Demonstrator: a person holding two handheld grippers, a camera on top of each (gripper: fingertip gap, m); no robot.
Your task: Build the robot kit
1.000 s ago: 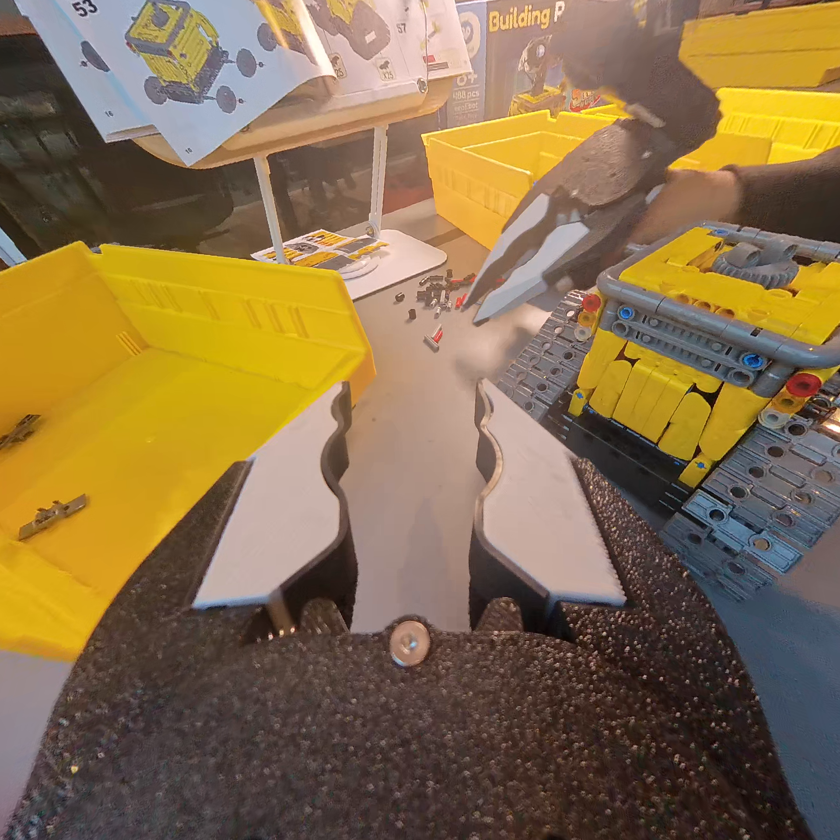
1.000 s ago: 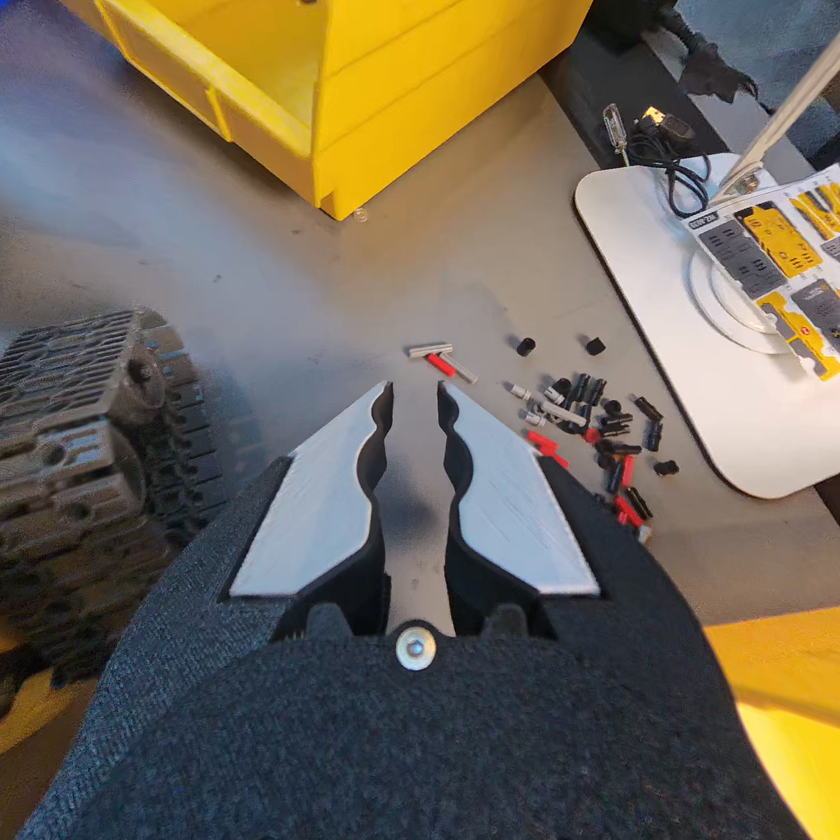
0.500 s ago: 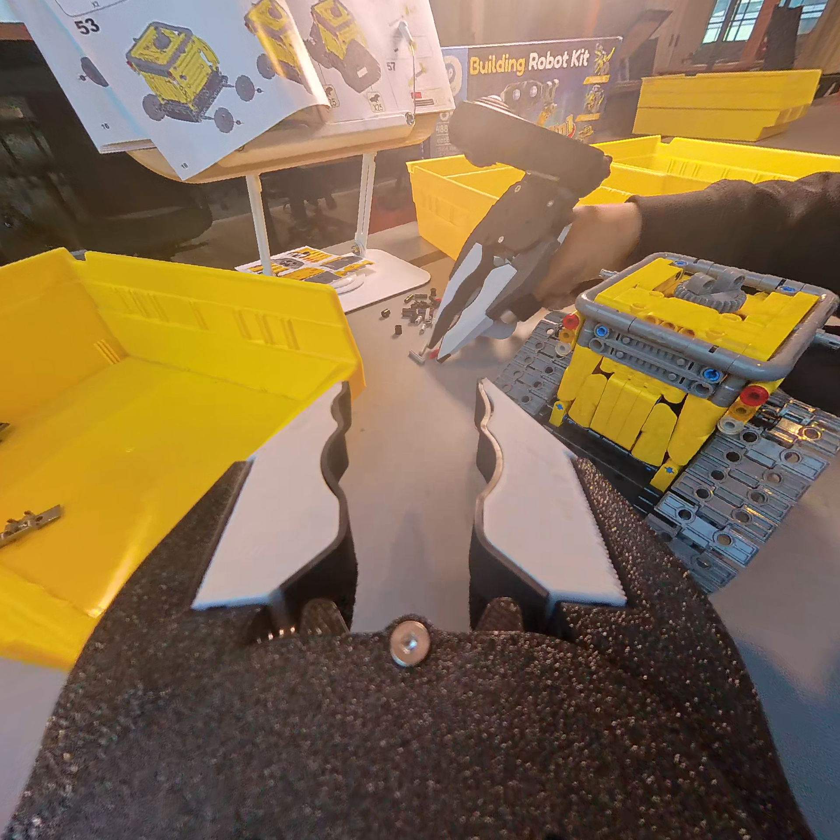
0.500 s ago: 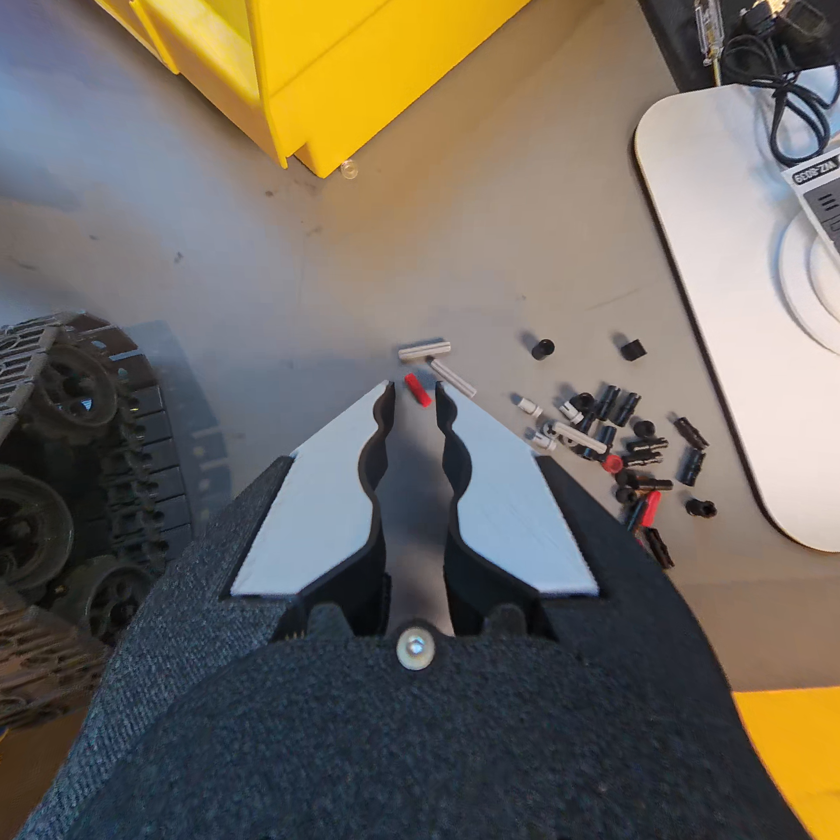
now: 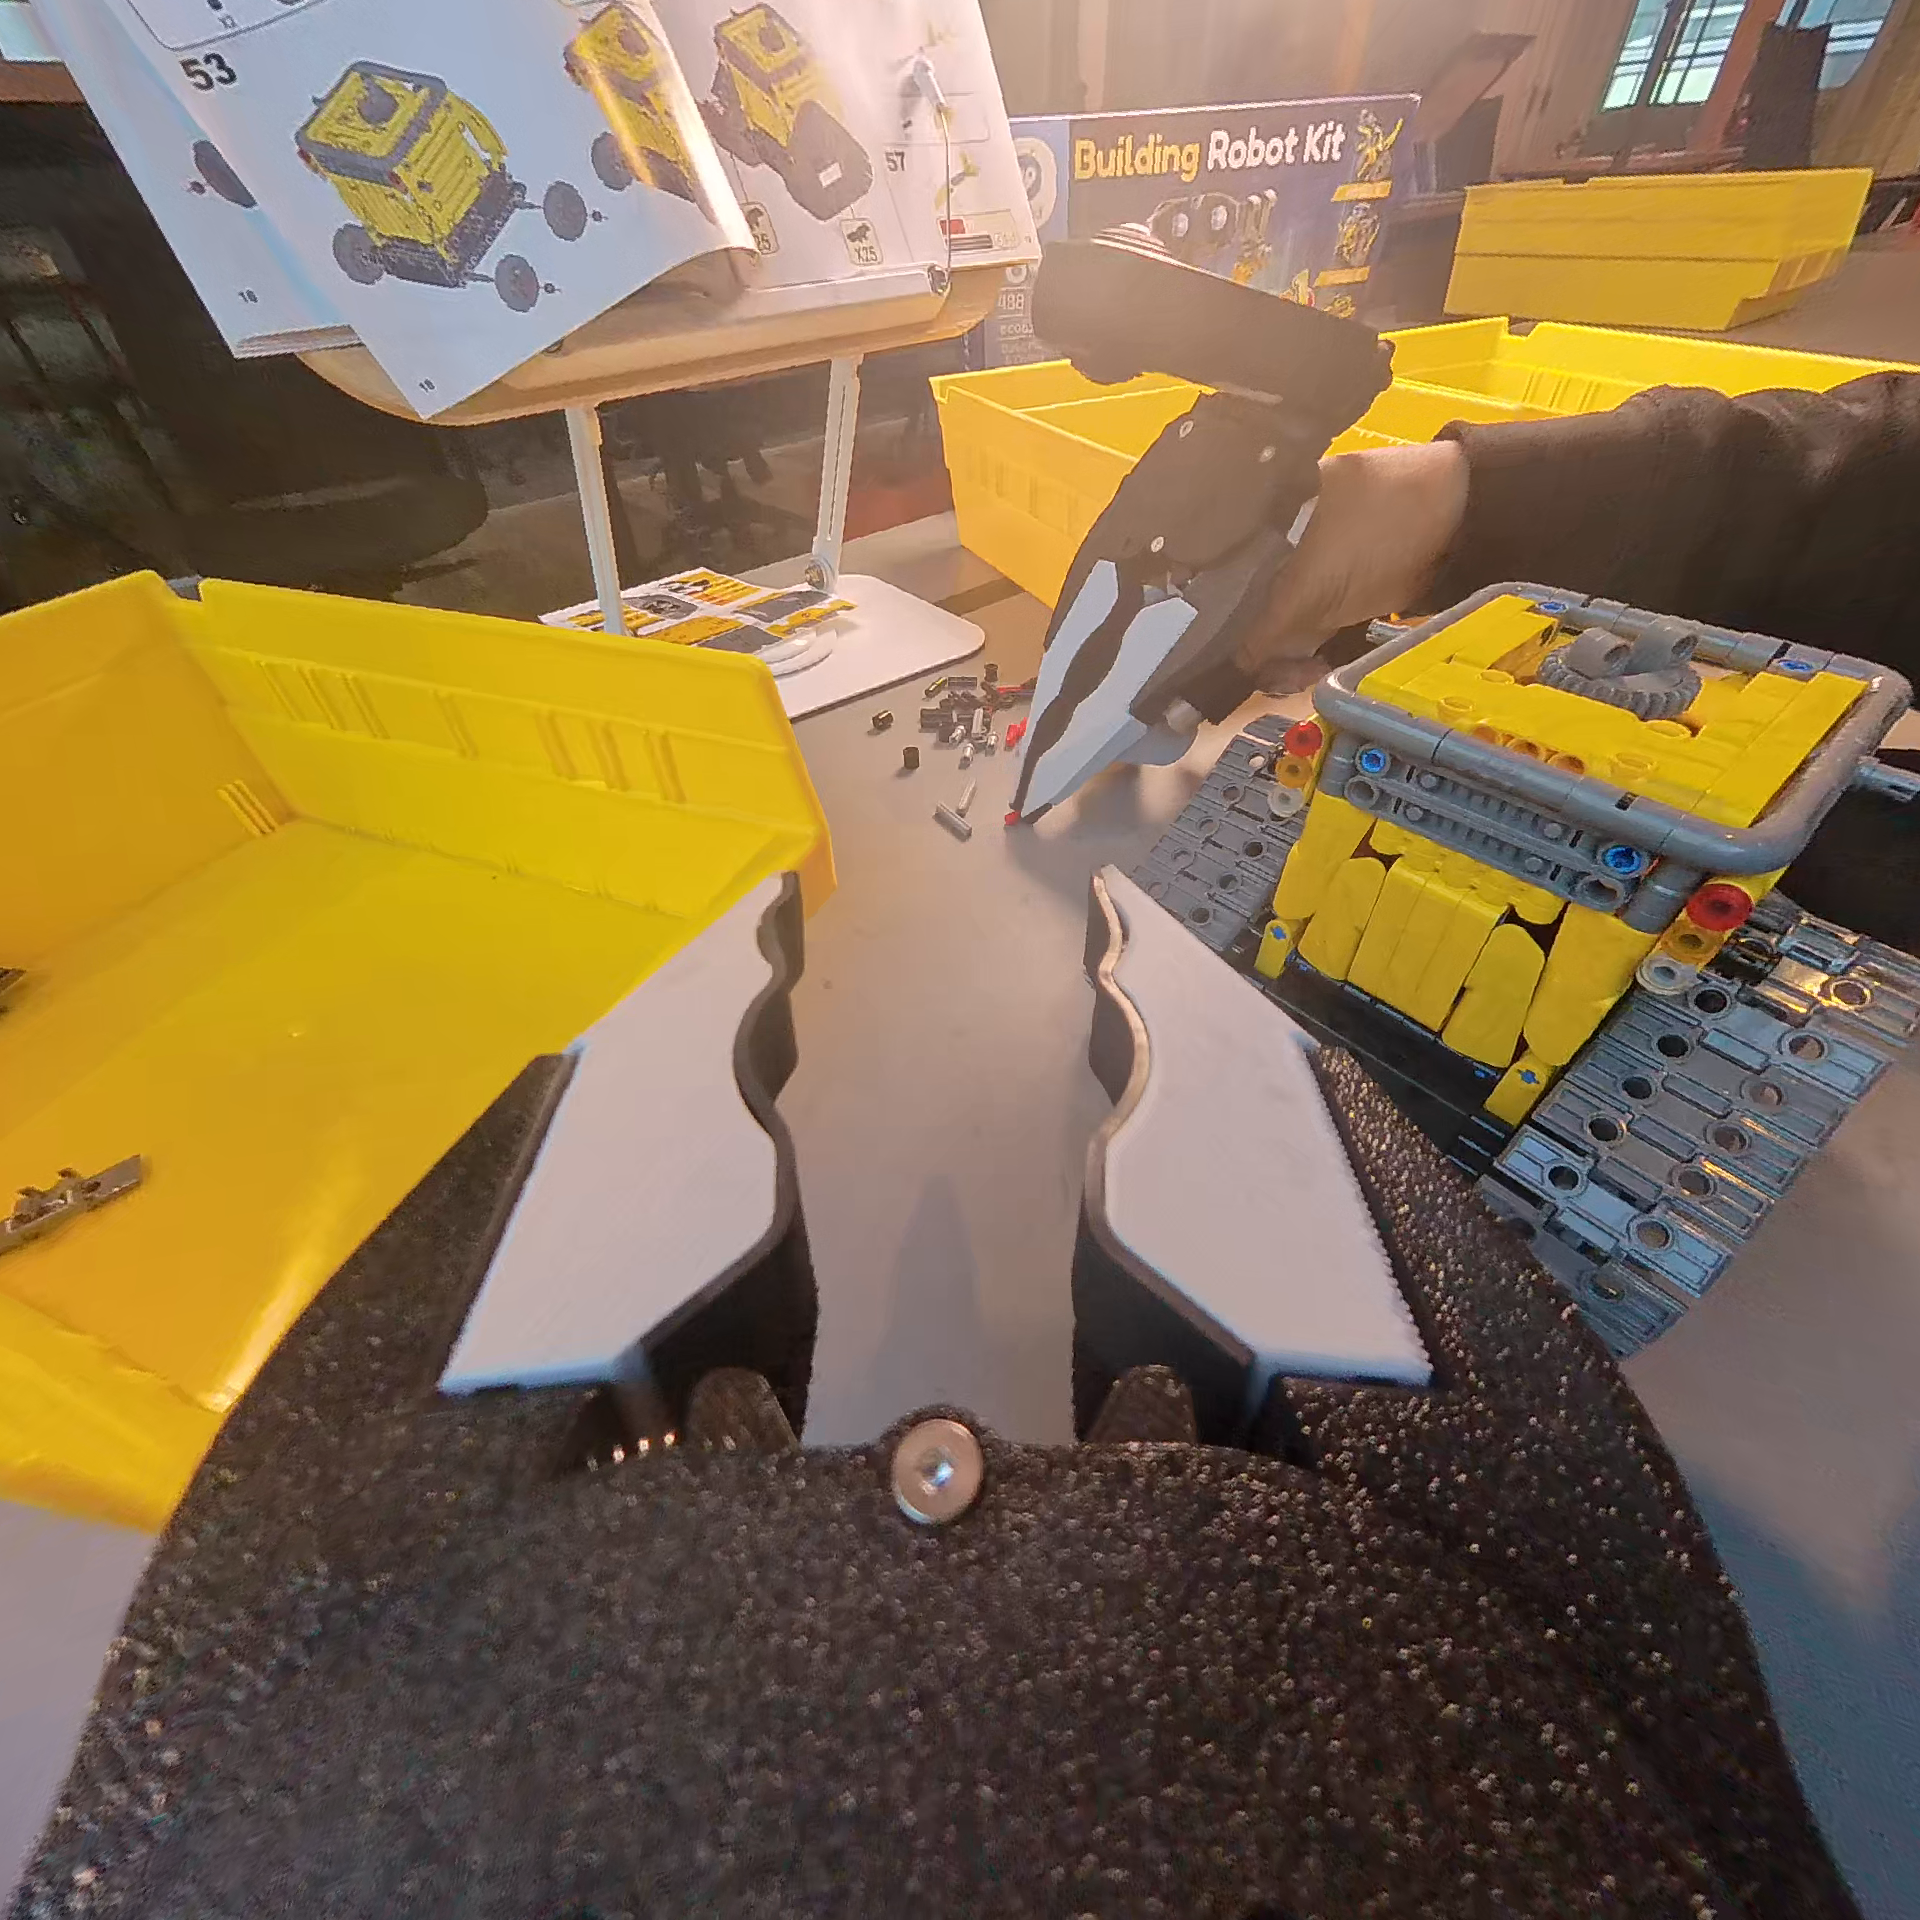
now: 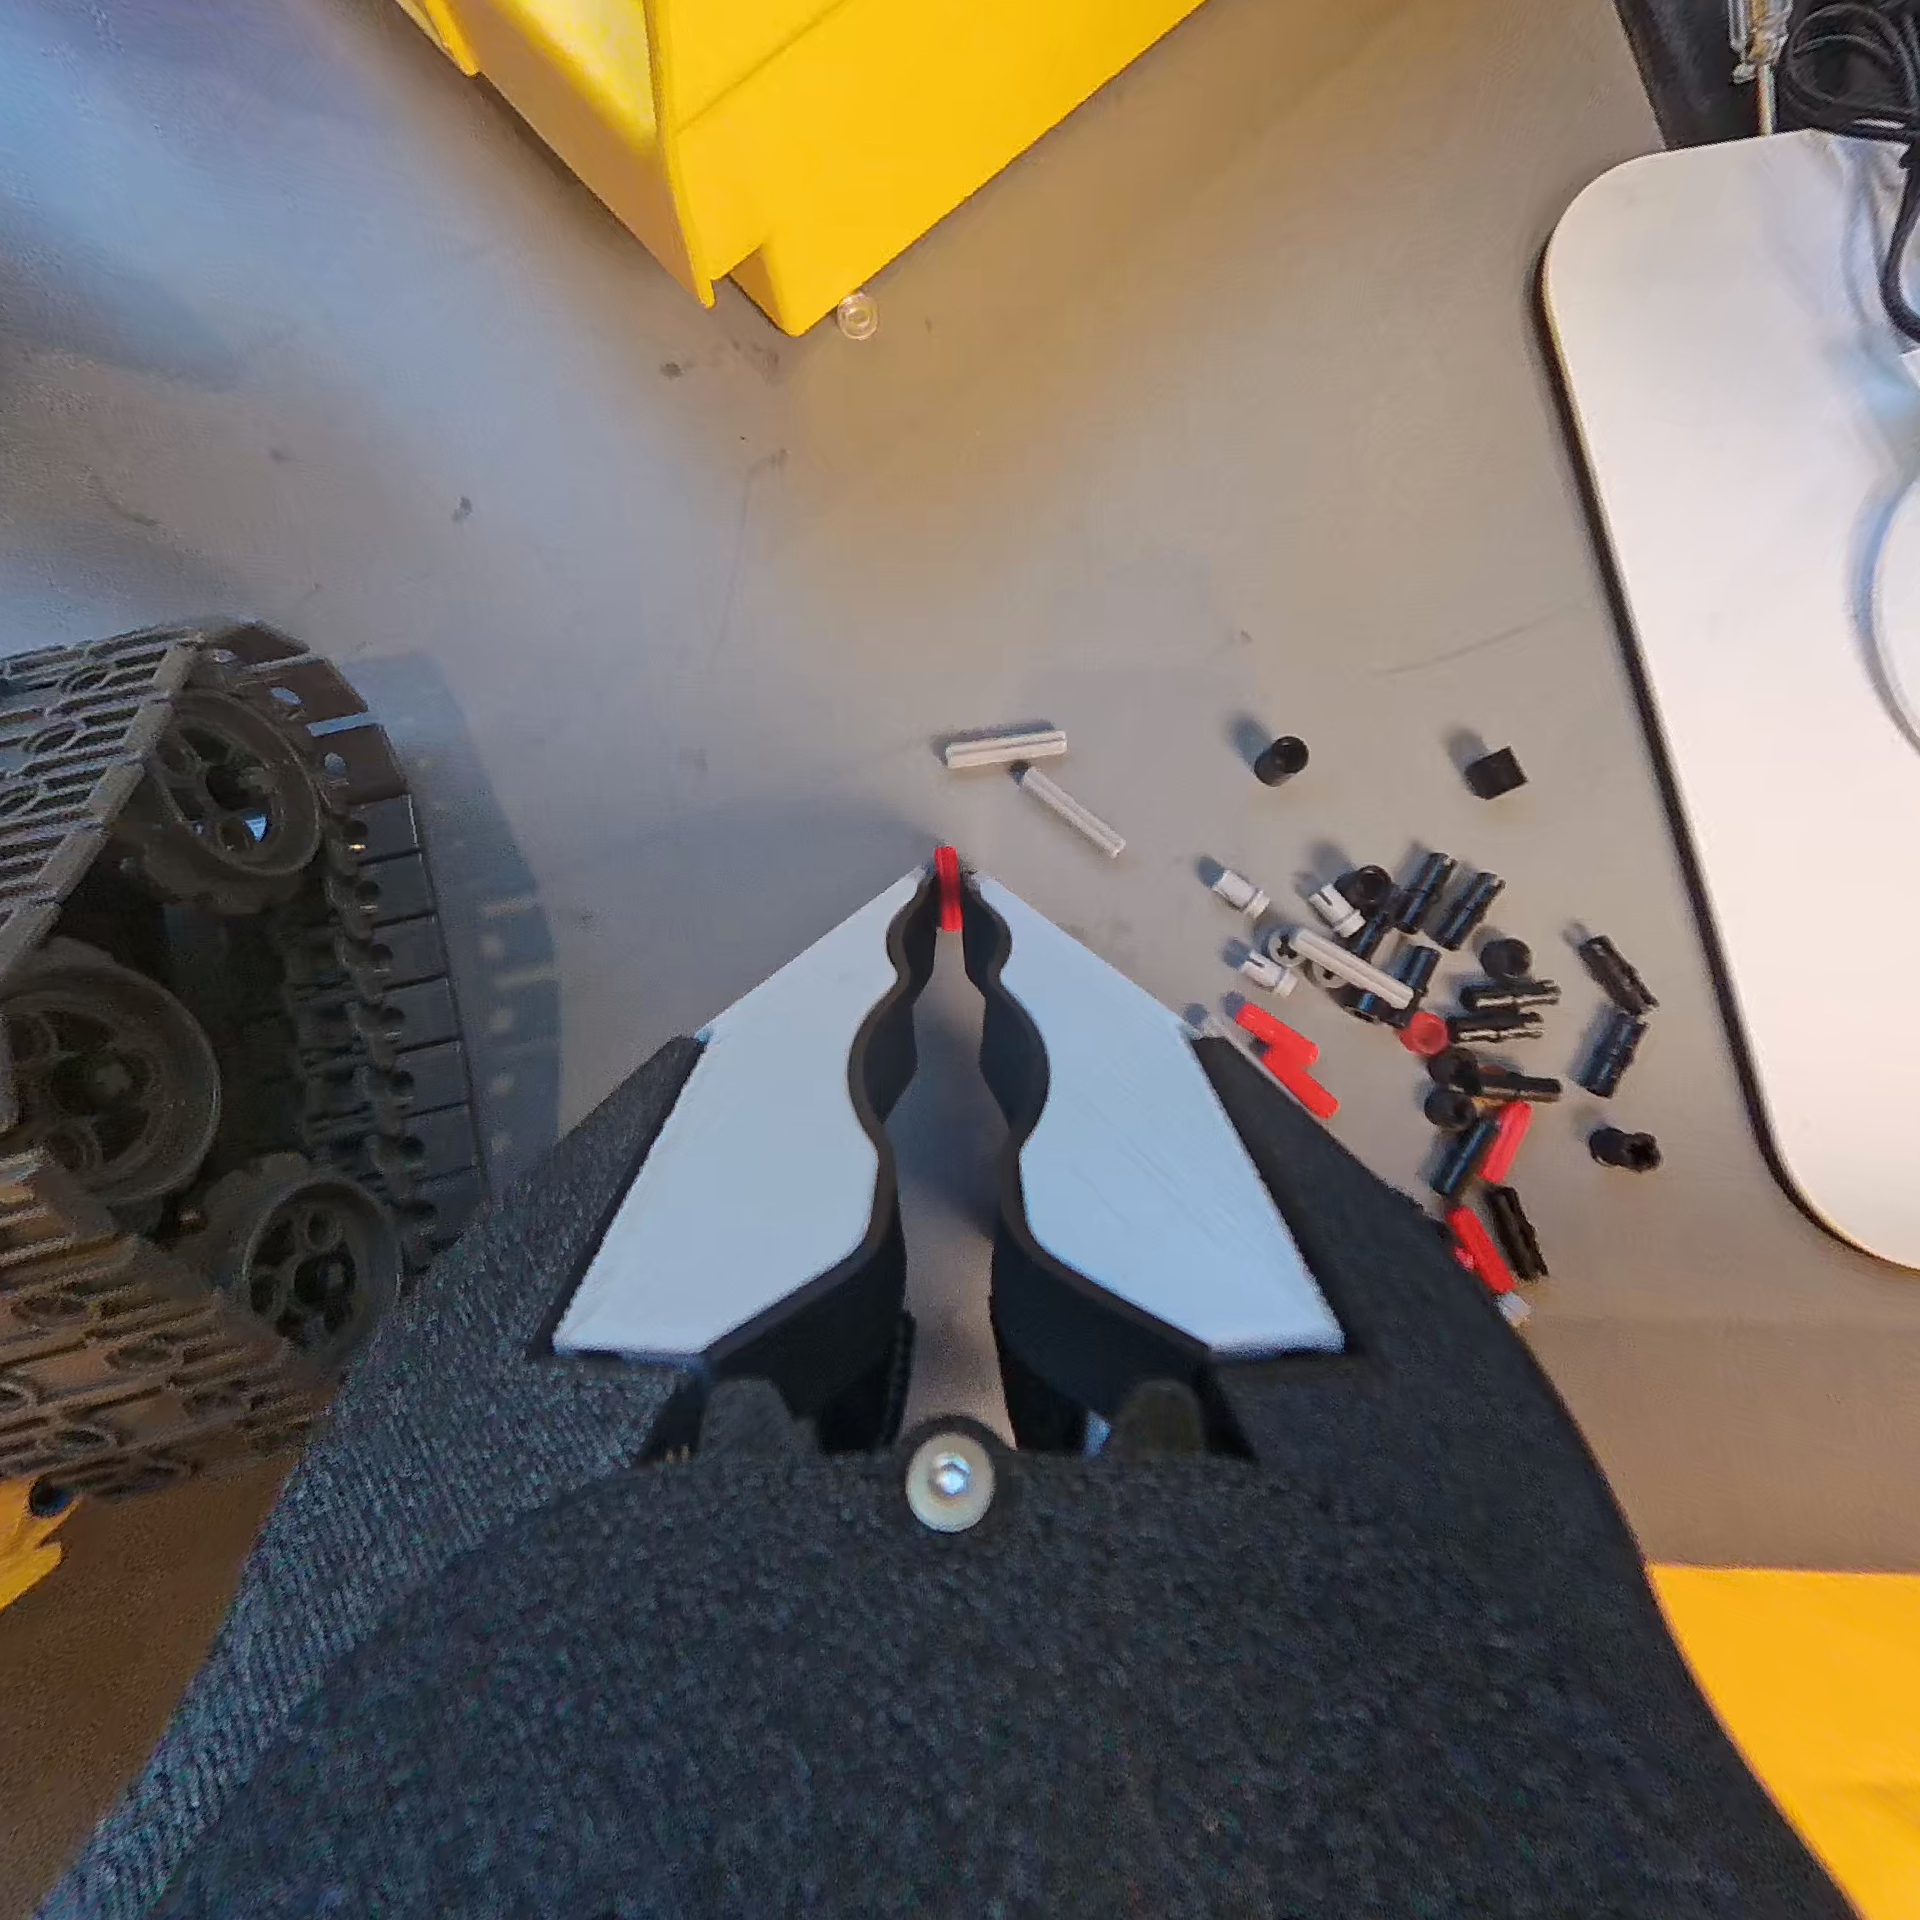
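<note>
Right gripper (image 6: 945, 883): jaws clamped on a red pin (image 6: 945, 902), tips down at the desk (image 6: 1195, 499) beside the tracked model (image 5: 1579, 831). Left gripper (image 5: 940, 904): jaws apart, empty, short of the model.

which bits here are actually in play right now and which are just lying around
In play:
right gripper, shut on the red pin
tracked yellow model beside it

Lying about:
left gripper, open, empty
loose pin pile
two grey axles
yellow bin
instruction booklet
</note>
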